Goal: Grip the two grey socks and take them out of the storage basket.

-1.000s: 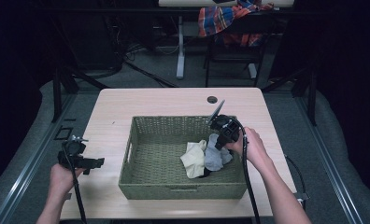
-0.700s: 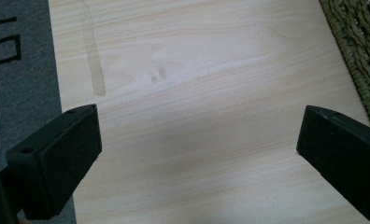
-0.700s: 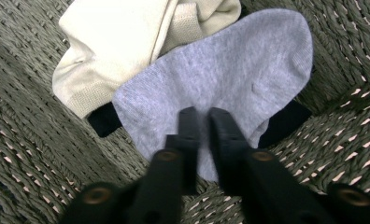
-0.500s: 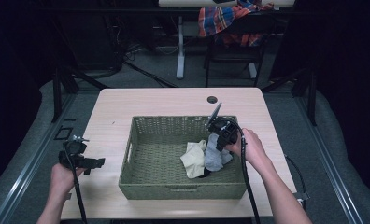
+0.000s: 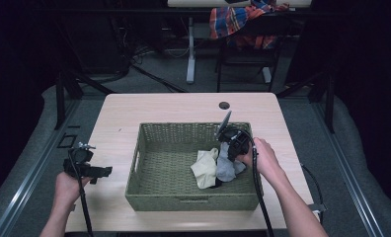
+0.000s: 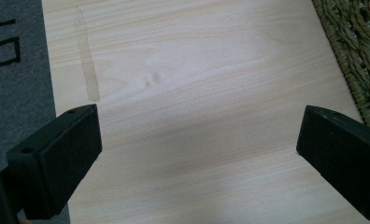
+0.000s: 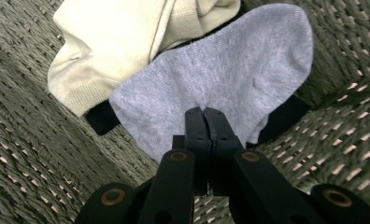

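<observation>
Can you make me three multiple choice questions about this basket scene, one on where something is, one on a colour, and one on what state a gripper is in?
1. Where do the socks lie?
A. On the floor
B. In the woven basket
C. On the bare tabletop

2. What colour is the sock at the right gripper?
A. Red
B. Grey
C. Green

3. How do the left gripper jaws stand?
A. Wide apart over bare table
B. Shut on a sock
C. Shut on the basket rim

Answers: 1 B, the high view shows the cream sock and grey sock inside the basket. 2 B, the right gripper view shows grey knit pinched at the closed jaws. 3 A, the left gripper view shows bare wood between them.
</observation>
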`<state>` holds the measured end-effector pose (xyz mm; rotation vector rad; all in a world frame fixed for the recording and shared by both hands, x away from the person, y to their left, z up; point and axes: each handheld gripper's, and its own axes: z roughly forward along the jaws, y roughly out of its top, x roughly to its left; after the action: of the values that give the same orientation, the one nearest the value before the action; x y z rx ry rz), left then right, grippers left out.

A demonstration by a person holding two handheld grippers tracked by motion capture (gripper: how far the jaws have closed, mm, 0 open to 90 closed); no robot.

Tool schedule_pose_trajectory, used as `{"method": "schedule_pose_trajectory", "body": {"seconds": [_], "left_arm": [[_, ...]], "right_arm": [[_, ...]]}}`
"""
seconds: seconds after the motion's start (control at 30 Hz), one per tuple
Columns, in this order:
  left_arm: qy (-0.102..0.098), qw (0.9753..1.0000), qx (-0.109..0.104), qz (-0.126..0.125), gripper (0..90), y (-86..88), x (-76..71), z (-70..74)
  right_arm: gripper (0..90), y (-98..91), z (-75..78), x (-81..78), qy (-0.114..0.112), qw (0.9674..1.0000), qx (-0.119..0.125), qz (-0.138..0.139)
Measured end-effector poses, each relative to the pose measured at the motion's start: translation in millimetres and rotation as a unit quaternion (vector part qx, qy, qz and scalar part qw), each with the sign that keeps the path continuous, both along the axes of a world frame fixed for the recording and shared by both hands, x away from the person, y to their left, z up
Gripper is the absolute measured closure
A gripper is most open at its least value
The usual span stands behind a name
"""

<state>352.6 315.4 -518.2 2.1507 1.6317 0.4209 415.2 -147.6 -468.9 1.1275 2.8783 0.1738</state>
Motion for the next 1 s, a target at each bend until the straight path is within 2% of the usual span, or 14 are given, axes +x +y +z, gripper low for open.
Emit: {"method": "schedule_pose_trajectory", "body": {"seconds": [0.13,0.3,0.37,0.47,0.53,0.73,0.8,1.0], "left_arm": [[-0.001,1.0000,0.003,-0.004,0.4,-1.7,0.2,0.0],[-0.003,1.0000,0.002,-0.001,0.4,-0.4,0.4,-0.6],[0.002,1.0000,0.002,0.000,0.4,-0.2,0.2,-0.8],[-0.003,1.0000,0.003,0.002,0.4,0.3,-0.7,0.6],[0.000,1.0000,0.003,0.002,0.4,0.9,-0.6,0.3],[-0.003,1.0000,0.004,0.005,0.3,1.7,-1.1,0.2],[-0.005,1.0000,0.003,0.007,0.3,3.3,-2.1,1.1],[-0.001,1.0000,0.003,0.009,0.3,2.7,-1.5,-0.5]], "right_arm": [[90.0,-1.9,7.6,-1.5,-0.009,1.0000,0.000,0.004],[90.0,-6.0,24.6,-5.5,-0.029,0.9994,0.017,0.001],[90.0,-6.5,28.8,-5.6,-0.029,0.9995,0.013,0.003],[90.0,-8.7,35.5,-7.8,-0.038,0.9989,0.028,0.001],[90.0,-10.1,39.8,-7.2,-0.039,0.9989,0.024,0.002],[90.0,-14.1,54.7,-8.2,-0.045,0.9984,0.035,0.000],[90.0,-16.8,63.5,-9.5,-0.055,0.9975,0.044,-0.004],[90.0,-19.3,73.2,-10.1,-0.058,0.9971,0.048,-0.002]]}}
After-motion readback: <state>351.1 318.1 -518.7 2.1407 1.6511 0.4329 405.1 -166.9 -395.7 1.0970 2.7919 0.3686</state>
